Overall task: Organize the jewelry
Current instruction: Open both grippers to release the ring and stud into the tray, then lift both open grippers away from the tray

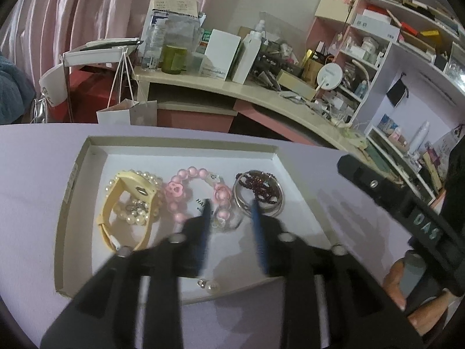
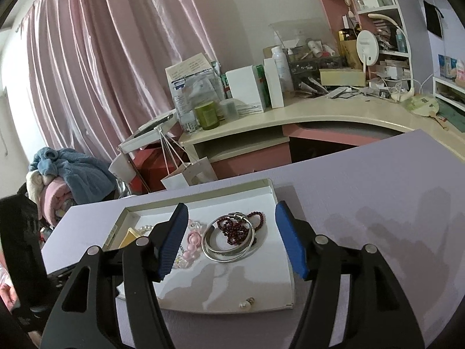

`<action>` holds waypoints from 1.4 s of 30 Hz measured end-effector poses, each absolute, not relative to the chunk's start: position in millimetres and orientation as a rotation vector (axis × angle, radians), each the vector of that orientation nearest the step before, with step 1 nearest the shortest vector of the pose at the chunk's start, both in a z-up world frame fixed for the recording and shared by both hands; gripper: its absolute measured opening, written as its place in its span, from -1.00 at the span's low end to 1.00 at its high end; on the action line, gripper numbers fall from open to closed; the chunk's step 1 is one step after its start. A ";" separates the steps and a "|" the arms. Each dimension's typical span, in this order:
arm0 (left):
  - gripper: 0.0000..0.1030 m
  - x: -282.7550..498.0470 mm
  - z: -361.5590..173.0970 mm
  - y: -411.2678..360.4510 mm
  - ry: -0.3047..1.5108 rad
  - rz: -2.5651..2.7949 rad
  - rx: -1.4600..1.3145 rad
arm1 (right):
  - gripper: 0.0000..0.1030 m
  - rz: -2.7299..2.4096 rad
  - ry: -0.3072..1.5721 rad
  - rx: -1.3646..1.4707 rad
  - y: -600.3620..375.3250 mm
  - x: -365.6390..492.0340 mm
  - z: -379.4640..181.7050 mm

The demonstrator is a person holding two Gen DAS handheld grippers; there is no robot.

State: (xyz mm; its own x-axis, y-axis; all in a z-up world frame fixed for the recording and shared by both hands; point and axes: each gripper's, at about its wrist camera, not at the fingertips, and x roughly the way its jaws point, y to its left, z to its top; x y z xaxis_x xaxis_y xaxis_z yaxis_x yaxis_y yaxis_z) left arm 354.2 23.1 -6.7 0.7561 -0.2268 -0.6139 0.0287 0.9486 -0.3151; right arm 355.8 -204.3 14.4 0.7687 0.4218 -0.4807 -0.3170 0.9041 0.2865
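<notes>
Jewelry lies in the shallow box: pearl earrings at its near edge, pink bracelet mid-box. Left gripper and right gripper hover parted, empty (nothing pinched); closing carelessly could snag neighbouring bangles.
</notes>
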 end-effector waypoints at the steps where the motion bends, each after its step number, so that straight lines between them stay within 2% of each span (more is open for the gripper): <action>1: -0.02 352.0 -3.4 24.6 0.692 -0.135 -0.299 | 0.26 0.404 0.564 0.191 -203.8 355.3 14.5; 2: 0.11 348.5 0.3 27.0 0.677 -0.132 -0.302 | 0.29 0.402 0.560 0.188 -204.0 354.6 15.1; 5: 0.35 335.0 13.0 38.3 0.641 -0.122 -0.309 | 0.41 0.397 0.545 0.179 -204.1 351.4 19.2; 9: 0.69 307.3 29.4 62.7 0.588 -0.081 -0.314 | 0.71 0.393 0.513 0.181 -206.1 344.7 30.2; 15: 0.95 266.2 48.3 104.1 0.517 0.006 -0.338 | 0.88 0.407 0.483 0.176 -207.0 330.5 46.1; 18: 0.96 251.0 52.1 119.1 0.498 0.040 -0.359 | 0.95 0.417 0.484 0.164 -205.6 321.8 49.9; 25: 0.96 228.3 46.7 125.2 0.510 0.065 -0.381 | 0.97 0.415 0.482 0.100 -197.7 294.3 51.6; 42: 0.96 205.1 30.6 75.4 0.508 0.019 -0.209 | 0.97 0.431 0.514 -0.008 -175.7 259.7 21.1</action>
State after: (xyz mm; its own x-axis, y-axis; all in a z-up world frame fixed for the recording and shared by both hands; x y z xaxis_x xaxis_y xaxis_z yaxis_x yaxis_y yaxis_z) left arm 205.1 75.4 30.6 0.8741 -0.0339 -0.4846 -0.0696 0.9786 -0.1939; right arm 259.7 -175.7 21.1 0.7832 0.3975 -0.4781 -0.4013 0.9105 0.0997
